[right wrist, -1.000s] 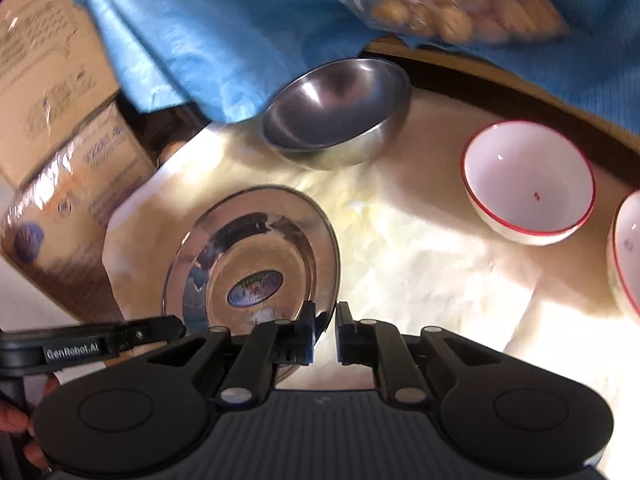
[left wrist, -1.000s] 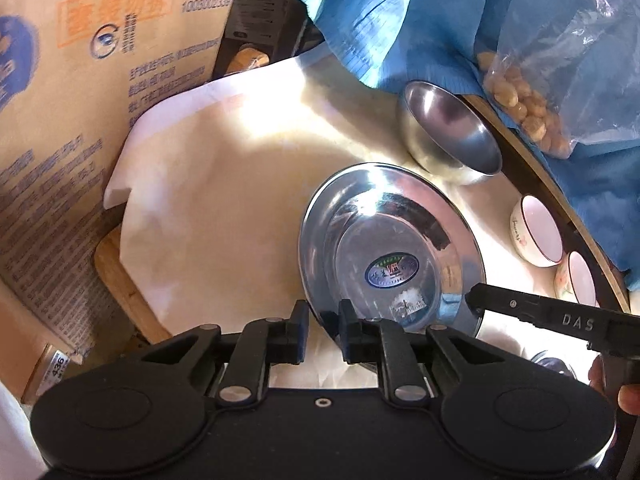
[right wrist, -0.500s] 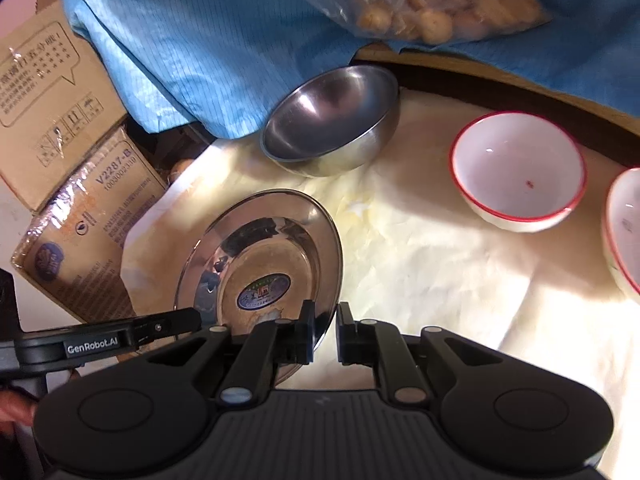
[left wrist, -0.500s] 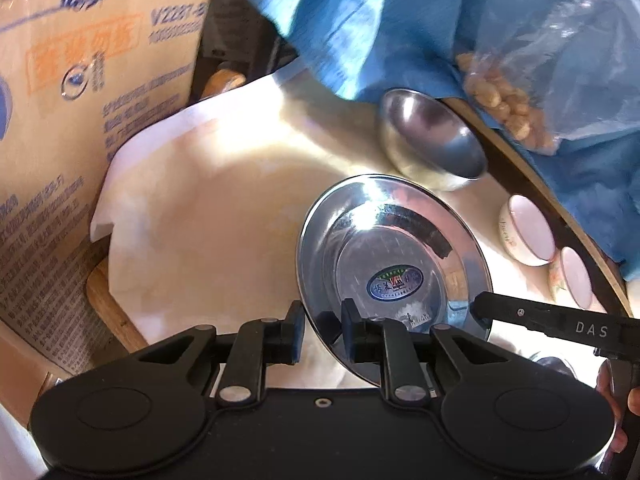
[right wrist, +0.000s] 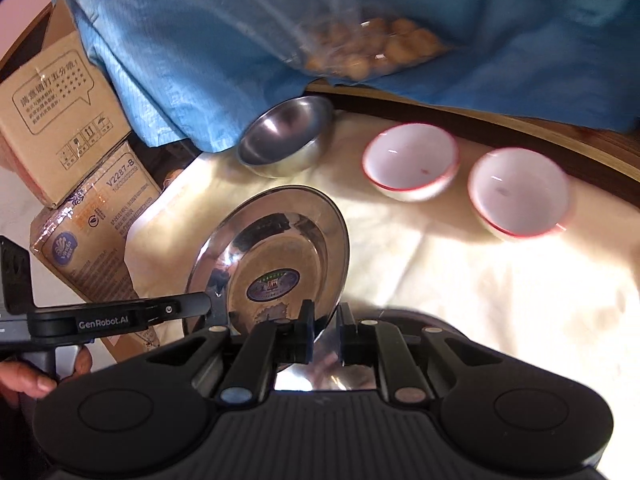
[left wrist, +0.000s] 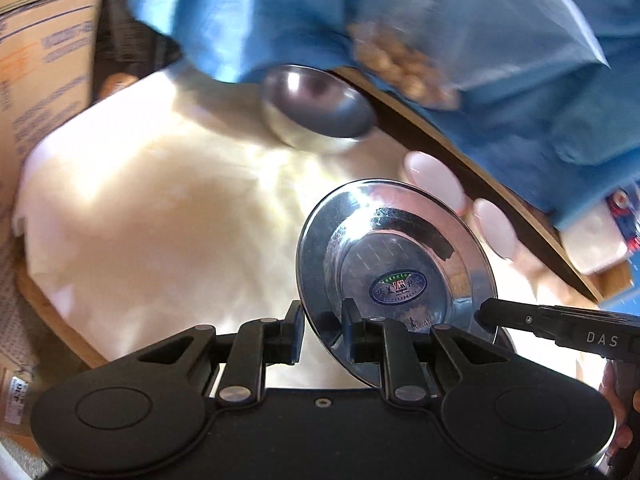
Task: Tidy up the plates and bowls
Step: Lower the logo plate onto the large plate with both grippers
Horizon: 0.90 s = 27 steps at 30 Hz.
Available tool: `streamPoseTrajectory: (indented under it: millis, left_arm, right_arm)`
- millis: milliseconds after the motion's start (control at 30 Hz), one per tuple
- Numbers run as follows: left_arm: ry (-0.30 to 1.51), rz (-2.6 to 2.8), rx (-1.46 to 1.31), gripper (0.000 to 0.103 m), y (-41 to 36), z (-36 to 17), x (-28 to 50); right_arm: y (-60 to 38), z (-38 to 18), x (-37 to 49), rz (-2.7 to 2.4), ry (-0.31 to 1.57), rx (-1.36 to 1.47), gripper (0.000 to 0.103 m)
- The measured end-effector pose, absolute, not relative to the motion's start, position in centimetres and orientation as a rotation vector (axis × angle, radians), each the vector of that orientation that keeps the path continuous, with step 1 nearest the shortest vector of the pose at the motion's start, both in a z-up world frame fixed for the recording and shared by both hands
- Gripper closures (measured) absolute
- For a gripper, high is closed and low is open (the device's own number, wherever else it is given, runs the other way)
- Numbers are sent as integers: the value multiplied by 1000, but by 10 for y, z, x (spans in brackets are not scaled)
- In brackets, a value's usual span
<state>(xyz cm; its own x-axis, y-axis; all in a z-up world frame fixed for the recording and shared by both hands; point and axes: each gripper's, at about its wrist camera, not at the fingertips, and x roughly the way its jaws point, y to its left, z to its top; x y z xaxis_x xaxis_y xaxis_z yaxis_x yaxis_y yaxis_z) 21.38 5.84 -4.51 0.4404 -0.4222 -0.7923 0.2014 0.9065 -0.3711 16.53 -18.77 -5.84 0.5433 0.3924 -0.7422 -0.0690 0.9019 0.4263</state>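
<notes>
A shiny steel plate (left wrist: 396, 264) with an oval sticker is held off the cream cloth by both grippers. My left gripper (left wrist: 322, 330) is shut on its left rim, and my right gripper (right wrist: 324, 330) is shut on its right rim (right wrist: 336, 264). The other gripper's black finger shows in each view, at the plate's far edge. Behind the plate a steel bowl (right wrist: 286, 140) sits at the back of the table. Two white bowls with red rims (right wrist: 412, 160) (right wrist: 520, 192) stand to its right.
A blue cloth (right wrist: 200, 40) and a clear bag of nuts (right wrist: 372, 48) hang over the table's back edge. Cardboard boxes (right wrist: 60, 112) stand off the table's left side. A cream cloth (left wrist: 160, 220) covers the round wooden table. A person's hand (right wrist: 24, 380) grips the left handle.
The plate has been lifted and carried to the right, toward the white bowls. Both grippers kept their hold on its rim.
</notes>
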Motion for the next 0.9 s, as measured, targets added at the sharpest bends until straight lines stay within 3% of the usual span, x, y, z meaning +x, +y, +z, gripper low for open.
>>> streamPoseTrajectory:
  millis: [900]
  left_arm:
    - [1137, -565, -47, 81, -12, -52, 178]
  right_arm:
    - [-241, -67, 84, 177, 1070, 425, 89]
